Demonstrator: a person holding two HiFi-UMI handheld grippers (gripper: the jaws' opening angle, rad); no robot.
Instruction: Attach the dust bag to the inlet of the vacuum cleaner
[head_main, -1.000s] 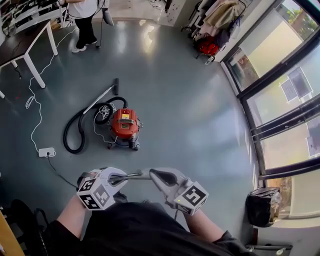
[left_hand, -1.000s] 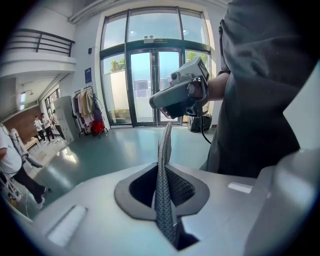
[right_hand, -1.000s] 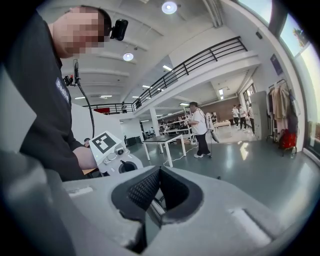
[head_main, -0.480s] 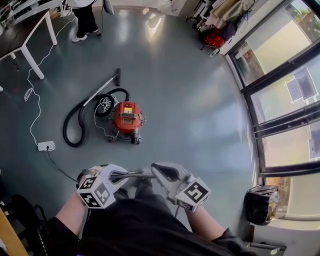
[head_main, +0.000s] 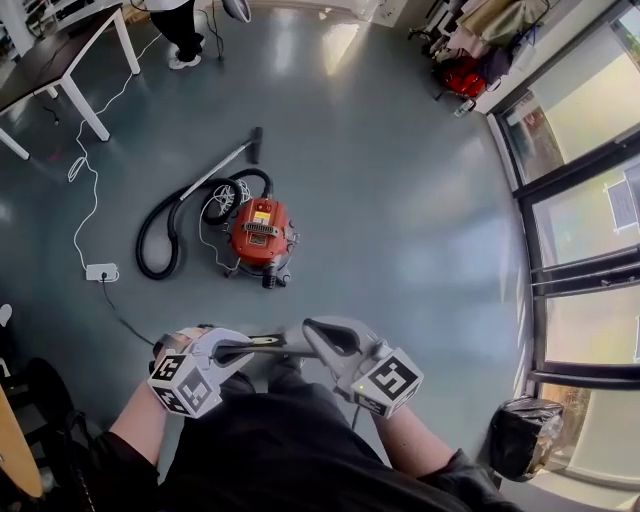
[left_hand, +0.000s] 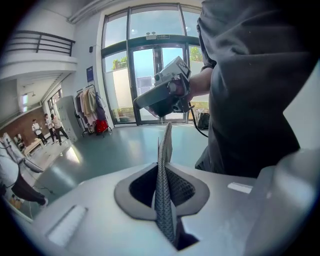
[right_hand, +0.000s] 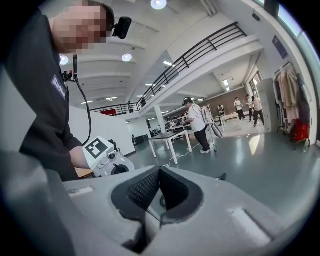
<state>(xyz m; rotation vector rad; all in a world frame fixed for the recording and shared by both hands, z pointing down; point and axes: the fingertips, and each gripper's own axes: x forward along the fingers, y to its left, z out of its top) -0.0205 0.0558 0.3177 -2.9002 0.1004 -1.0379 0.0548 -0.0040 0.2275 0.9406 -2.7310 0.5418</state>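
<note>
Vacuum cleaner (head_main: 262, 232) lies well beyond left gripper (head_main: 272, 345), seemingly empty.

The blue-grey floor (head_main: 400, 200) is smooth and glossy and throws back the window light. The red canister vacuum cleaner (head_main: 262, 232) has a shiny plastic shell, and its black hose (head_main: 140, 248) looks matt and rubbery. The left gripper (left_hand: 166, 145) and the right gripper (right_hand: 160, 172) have smooth, matt grey plastic bodies. Their dark pads (left_hand: 162, 200) carry a fine, rough diamond-knurled texture. The black bag (head_main: 520, 435) by the window is crinkled, glossy plastic film. The person's dark top (head_main: 290, 450) is matt cloth.
</note>
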